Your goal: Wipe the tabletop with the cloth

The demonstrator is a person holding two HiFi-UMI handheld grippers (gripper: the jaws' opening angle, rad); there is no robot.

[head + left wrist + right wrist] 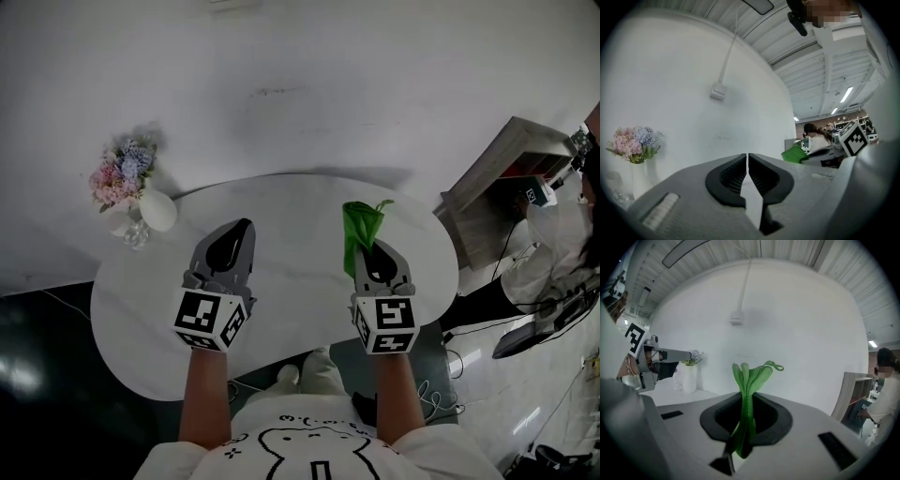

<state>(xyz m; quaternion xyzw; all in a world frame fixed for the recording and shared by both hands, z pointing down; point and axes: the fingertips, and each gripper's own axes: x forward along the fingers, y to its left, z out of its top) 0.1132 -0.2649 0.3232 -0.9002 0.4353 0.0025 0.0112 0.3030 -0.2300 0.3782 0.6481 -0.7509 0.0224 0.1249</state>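
The white oval tabletop (291, 225) lies below me. My right gripper (372, 251) is shut on a green cloth (361, 229), held above the table's right half. In the right gripper view the folded cloth (749, 394) stands pinched between the black pads (768, 420) and sticks out past them. My left gripper (236, 234) hovers over the table's left half, its jaws closed together with nothing between them; in the left gripper view (748, 161) the pads meet at a thin slit. The cloth (796, 153) shows at the right of that view.
A white vase of pink and blue flowers (129, 183) and a small glass (136, 234) stand at the table's left rim. A wooden shelf unit (497, 187) and a seated person (562, 234) are to the right. A white wall (300, 84) runs behind the table.
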